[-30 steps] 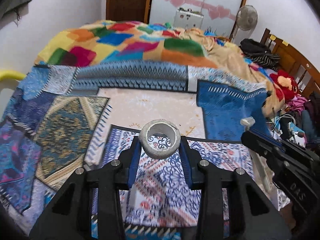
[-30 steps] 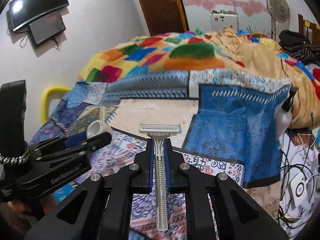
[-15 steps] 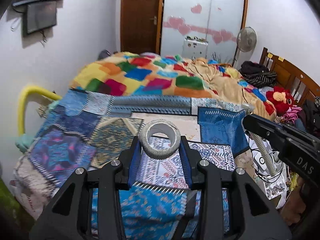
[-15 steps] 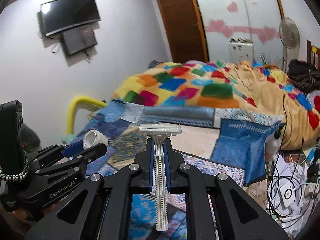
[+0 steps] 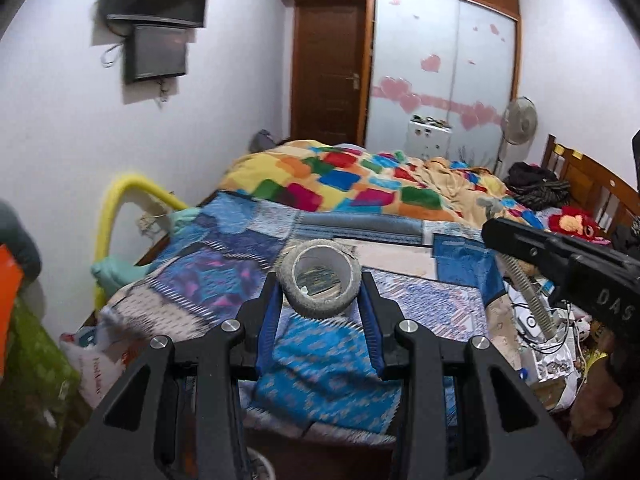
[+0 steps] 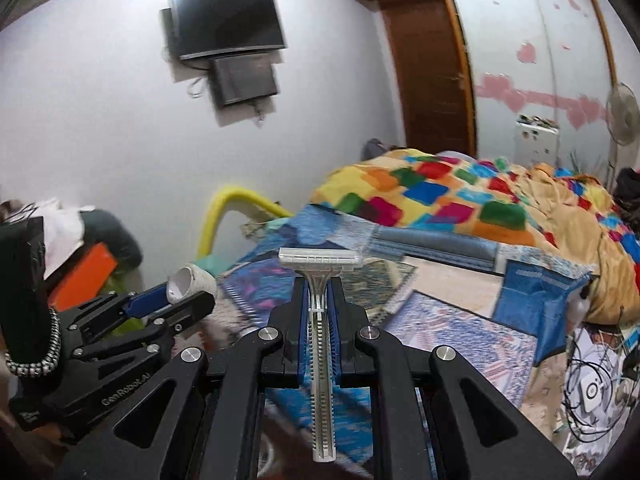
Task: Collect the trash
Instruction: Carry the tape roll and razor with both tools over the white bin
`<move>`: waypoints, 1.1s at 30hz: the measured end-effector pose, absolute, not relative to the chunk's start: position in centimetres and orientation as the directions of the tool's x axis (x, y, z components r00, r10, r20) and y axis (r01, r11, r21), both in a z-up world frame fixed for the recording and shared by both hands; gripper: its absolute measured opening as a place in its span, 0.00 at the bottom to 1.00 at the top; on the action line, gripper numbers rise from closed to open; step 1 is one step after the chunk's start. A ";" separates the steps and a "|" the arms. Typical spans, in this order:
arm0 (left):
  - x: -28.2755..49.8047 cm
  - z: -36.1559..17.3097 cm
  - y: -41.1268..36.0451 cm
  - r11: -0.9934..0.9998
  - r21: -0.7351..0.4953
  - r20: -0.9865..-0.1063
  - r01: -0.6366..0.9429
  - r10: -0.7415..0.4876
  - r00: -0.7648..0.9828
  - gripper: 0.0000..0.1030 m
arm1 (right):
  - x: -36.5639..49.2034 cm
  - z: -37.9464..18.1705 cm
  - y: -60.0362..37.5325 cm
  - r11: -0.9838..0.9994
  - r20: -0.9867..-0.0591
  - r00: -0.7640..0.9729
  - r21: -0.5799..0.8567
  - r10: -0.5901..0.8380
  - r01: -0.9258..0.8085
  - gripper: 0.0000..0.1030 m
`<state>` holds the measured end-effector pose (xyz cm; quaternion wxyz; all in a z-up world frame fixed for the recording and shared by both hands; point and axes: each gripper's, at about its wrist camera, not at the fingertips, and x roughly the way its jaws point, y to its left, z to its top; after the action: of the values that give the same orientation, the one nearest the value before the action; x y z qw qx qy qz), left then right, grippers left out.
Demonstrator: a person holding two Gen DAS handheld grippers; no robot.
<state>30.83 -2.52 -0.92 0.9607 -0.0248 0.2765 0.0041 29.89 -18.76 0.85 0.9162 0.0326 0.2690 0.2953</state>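
My left gripper [image 5: 320, 300] is shut on a worn grey tape roll [image 5: 320, 278], its hole facing the camera, held in the air over the foot of the bed. The same tape roll [image 6: 192, 282] shows at the left of the right wrist view, clamped in the left gripper [image 6: 176, 300]. My right gripper [image 6: 320, 300] is shut on a clear disposable razor [image 6: 320, 320], handle between the blue pads, head [image 6: 320, 259] sticking out past the fingertips. The right gripper's black body [image 5: 560, 256] crosses the right side of the left wrist view.
A bed with patchwork blue mats [image 5: 240, 264] and a multicoloured blanket [image 5: 352, 188] fills the middle. A yellow tube frame [image 5: 120, 200] stands at its left, an orange box [image 6: 84, 272] beyond it. Cables and clutter [image 6: 592, 388] lie at right; a fan [image 5: 520, 120] and wardrobe stand behind.
Both grippers have risen and pulled back from the bed, each keeping its item; the wall, screens and bed's foot edge have come into view.
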 end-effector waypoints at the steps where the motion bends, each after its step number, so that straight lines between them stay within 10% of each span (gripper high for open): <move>1: 29.8 -0.9 -1.5 0.998 -0.047 -0.530 -0.039 0.008 0.848 0.36 | 29.4 0.9 -18.0 0.816 -0.472 0.674 0.218 0.569 -0.536 0.08; 14: 21.1 -4.3 8.4 0.975 -0.073 -0.577 -0.209 0.130 0.807 0.36 | 24.1 -3.1 -7.7 0.696 -0.544 0.504 0.227 0.671 -0.682 0.08; 33: 18.5 -24.6 16.9 0.911 -0.121 -0.854 -0.395 0.108 0.510 0.36 | 22.2 -19.0 2.4 0.647 -0.806 0.277 0.164 0.523 -0.744 0.08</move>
<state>18.51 16.86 -24.63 0.8554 -0.1517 0.4729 0.1469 22.24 2.42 -19.00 0.7894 -0.1235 0.4477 0.4014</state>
